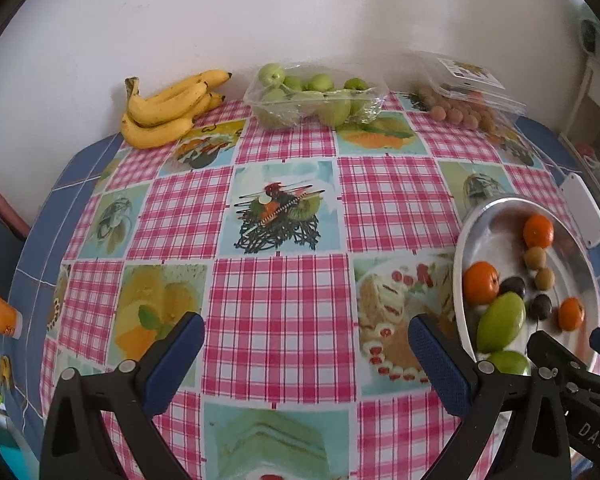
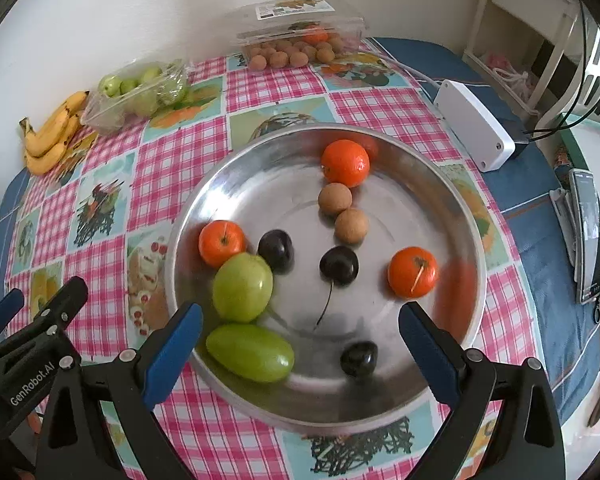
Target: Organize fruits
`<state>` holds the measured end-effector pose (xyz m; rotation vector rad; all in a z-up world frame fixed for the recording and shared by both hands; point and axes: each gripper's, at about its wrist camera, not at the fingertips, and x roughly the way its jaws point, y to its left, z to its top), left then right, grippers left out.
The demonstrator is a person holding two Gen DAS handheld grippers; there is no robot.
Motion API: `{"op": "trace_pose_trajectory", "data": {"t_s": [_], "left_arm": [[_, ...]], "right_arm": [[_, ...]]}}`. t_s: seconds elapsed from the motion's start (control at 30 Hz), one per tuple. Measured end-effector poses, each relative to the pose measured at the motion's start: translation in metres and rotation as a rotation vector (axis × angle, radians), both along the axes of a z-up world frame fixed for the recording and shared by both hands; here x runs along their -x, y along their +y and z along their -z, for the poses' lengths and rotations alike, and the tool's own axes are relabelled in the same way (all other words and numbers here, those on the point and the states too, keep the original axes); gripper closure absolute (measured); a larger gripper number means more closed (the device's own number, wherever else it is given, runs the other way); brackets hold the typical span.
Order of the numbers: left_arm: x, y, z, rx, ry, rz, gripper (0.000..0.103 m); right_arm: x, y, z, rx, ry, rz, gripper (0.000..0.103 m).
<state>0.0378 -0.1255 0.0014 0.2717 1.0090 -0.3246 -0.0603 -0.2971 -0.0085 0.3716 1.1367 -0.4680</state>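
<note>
"GenRobot.AI" on left hand-held gripper point(image 2: 4, 308); "DAS" on right hand-held gripper point(image 1: 560, 338).

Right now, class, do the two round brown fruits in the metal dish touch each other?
Touching: the right wrist view shows the two round brown fruits pressed together, no gap.

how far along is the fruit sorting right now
Done: the metal dish already holds oranges, green fruits, dark cherries and brown fruits. In hand: nothing; the left claw and right claw are open. Left: bananas and both packs sit by the wall.

Left claw point(image 1: 304, 344) agape over tablecloth point(image 1: 284, 292)
</note>
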Motion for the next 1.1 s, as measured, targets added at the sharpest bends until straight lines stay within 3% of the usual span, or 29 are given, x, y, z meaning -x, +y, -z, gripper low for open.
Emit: {"op": "trace_pose_trajectory", "data": {"t_s": [1.1], "left_arm": [[0.058, 0.059, -0.019, 0.048, -0.058, 0.009, 0.000]], "right_arm": [[0.045, 0.052, -0.011, 0.045, -0.040, -0.051, 0.004]]}}
